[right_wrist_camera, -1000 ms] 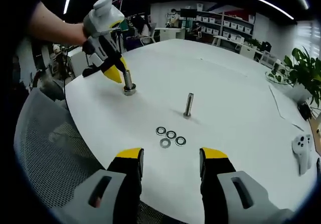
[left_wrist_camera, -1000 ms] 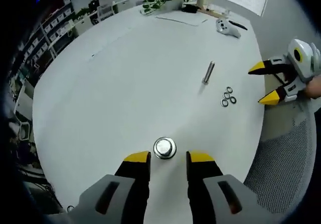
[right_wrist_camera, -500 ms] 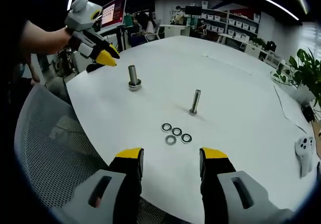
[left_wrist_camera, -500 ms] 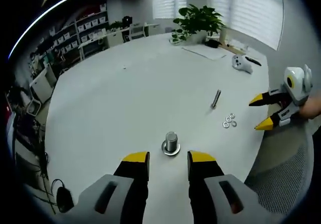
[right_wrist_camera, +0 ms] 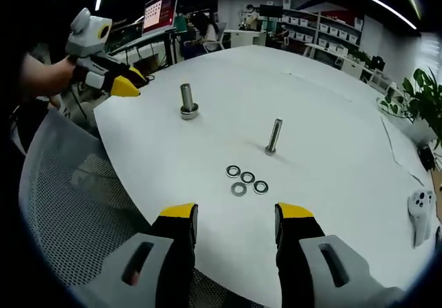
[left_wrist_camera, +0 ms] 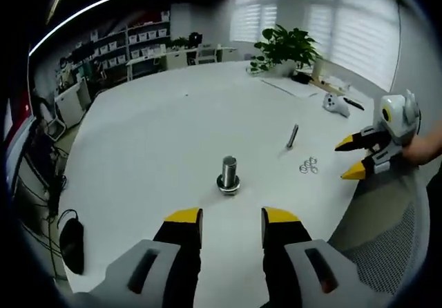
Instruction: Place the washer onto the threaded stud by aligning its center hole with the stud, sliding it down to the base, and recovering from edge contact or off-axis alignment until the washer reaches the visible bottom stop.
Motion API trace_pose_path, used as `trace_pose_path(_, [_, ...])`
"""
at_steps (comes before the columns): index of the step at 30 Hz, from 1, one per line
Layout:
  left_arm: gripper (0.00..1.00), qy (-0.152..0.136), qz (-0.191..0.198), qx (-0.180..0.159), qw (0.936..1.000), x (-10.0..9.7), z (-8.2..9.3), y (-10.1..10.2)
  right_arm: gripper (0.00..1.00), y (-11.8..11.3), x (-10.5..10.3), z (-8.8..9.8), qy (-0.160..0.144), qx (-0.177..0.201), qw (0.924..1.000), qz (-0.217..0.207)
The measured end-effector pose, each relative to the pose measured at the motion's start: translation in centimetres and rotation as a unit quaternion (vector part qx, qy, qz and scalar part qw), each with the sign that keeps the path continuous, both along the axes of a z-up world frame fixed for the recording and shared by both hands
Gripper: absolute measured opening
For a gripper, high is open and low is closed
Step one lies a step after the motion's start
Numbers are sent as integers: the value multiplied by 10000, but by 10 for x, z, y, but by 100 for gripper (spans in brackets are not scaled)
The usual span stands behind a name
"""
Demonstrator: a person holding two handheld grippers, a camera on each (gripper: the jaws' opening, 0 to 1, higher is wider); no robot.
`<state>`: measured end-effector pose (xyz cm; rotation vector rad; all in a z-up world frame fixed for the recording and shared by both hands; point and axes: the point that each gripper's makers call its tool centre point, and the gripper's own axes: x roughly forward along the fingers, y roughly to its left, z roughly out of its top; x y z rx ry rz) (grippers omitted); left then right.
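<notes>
Nearest in the right gripper view, the right claw (right_wrist_camera: 236,219) hangs over the near rim of the round white bench (right_wrist_camera: 331,101), its yellow-tipped jaws spread apart with nothing between them. Just beyond them four washers (right_wrist_camera: 246,181) lie flat in a small cluster, touching or nearly touching one another. Past the washers a slim threaded stud (right_wrist_camera: 274,136) stands upright on the bench, bare from top to base. Farther left a thicker bolt (right_wrist_camera: 186,101) stands on its wide head, and beyond it the left claw (right_wrist_camera: 131,84) hovers off the bench edge, held by a hand.

In the left gripper view, the left claw (left_wrist_camera: 231,222) is released too, jaws parted and empty, with the thick bolt (left_wrist_camera: 228,174) upright just ahead of them. Farther right come the washers (left_wrist_camera: 308,166) and the slim stud (left_wrist_camera: 292,136), with the right claw (left_wrist_camera: 349,157) open beside them. A white controller (left_wrist_camera: 333,103) and a potted plant (left_wrist_camera: 284,46) sit at the far side. A grey mesh chair (right_wrist_camera: 72,204) stands by the near edge. A monitor (right_wrist_camera: 159,9) glows in the far room; its writing is too small to read.
</notes>
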<state>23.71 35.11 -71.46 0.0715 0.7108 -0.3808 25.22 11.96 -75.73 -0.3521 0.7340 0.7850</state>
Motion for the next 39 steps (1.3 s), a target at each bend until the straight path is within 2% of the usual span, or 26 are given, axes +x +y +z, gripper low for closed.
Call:
trace_pose_path(4, [33, -237, 107, -132, 9996, -8, 8, 0, 47, -1, 0, -1, 1, -23, 10000, -6])
trace_pose_path(13, [33, -137, 251, -272, 9992, -27, 1, 4, 47, -1, 0, -1, 13, -53, 10000, -21])
trace_pose_path(21, [33, -156, 254, -367, 9989, -32, -2, 3, 47, 0, -1, -4, 49, -76, 10000, 31])
trace_pose_path(29, [33, -294, 368, -431, 9980, -29, -3, 5, 47, 0, -5, -8, 139, -188, 9997, 110])
trace_pose_path(37, [31, -420, 180, -353, 9983, -30, -1, 0, 47, 1, -6, -8, 146, -240, 9995, 169])
trace_pose_path(39, [31, -412, 117, -297, 9986, -31, -3, -1, 47, 1, -2, -3, 90, -90, 9999, 69])
